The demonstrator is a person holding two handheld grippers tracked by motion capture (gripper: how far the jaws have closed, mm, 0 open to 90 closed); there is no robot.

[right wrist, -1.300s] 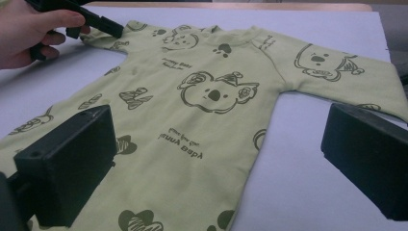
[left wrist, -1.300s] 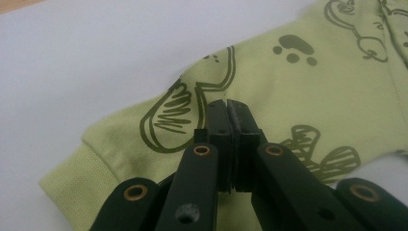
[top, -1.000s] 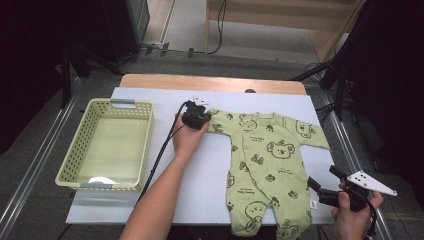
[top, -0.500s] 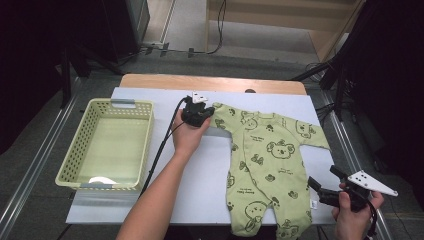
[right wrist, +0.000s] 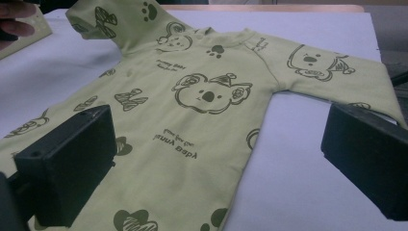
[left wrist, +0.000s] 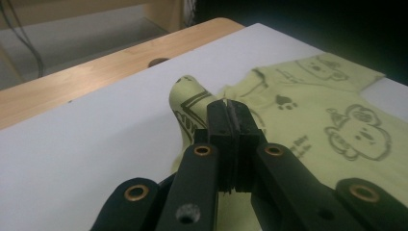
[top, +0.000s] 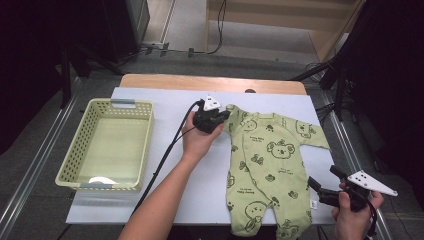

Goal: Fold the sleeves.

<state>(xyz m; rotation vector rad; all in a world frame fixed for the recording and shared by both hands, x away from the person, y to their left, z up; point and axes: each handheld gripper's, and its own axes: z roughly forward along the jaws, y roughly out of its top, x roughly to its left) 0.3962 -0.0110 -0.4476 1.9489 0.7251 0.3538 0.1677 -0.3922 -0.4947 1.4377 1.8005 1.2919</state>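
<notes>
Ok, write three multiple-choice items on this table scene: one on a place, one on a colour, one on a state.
1. Where does the pale green plastic basket stand?
A. left of the romper
B. right of the romper
C. on the romper

2. What colour is the koala-print cotton baby romper?
A. red
B. light green
C. navy

3. How are the left gripper's jaws?
A. wide open
B. shut on the romper's sleeve
C. shut on the basket

Answers:
1 A, the high view shows the basket at the table's left, apart from the romper.
2 B, every view shows light green cloth with dark prints.
3 B, the left gripper view shows the jaws together with the sleeve pinched and raised between them.
</notes>
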